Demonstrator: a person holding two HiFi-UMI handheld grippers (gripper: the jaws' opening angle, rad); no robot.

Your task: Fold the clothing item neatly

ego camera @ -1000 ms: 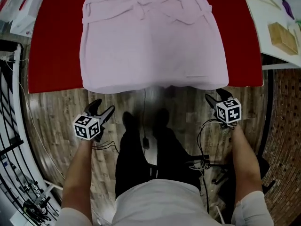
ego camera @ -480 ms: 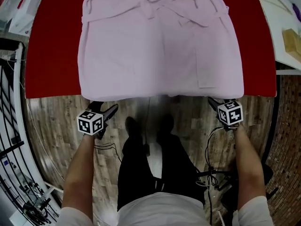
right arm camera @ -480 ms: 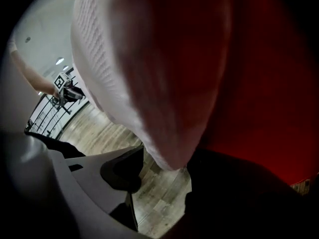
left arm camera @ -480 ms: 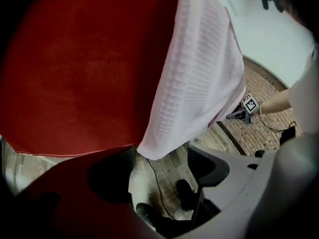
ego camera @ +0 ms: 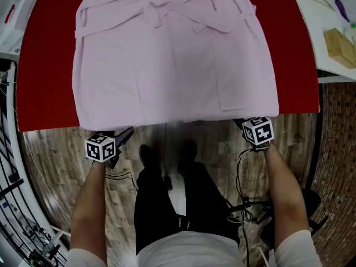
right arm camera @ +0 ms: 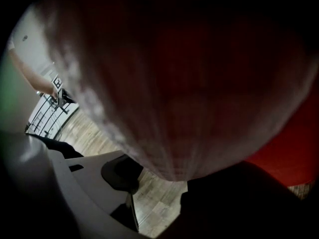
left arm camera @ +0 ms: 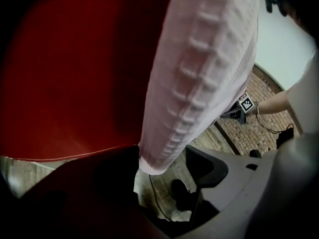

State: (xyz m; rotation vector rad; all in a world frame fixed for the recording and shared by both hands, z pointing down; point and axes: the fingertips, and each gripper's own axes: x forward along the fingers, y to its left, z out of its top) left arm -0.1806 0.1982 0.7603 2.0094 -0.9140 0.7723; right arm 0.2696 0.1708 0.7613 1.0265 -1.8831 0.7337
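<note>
A pale pink robe (ego camera: 172, 60) lies spread flat on the red table (ego camera: 44, 82), its belt tied near the far end and its hem hanging over the near edge. My left gripper (ego camera: 121, 133) sits at the hem's left corner. In the left gripper view the waffle-textured corner (left arm camera: 164, 148) hangs between the parted jaws, ungripped. My right gripper (ego camera: 243, 123) is tucked under the hem's right corner. In the right gripper view the cloth (right arm camera: 169, 108) droops between jaws that also stand apart.
A white side table (ego camera: 328, 10) with wooden blocks (ego camera: 340, 43) stands at the right. Wooden floor (ego camera: 55, 154) lies below the table edge, with cables (ego camera: 167, 166) and the person's legs. A metal rack (ego camera: 11, 204) stands at the far left.
Both grippers have moved up from below the table edge to the hem's two corners. The right one has slipped partly under the cloth.
</note>
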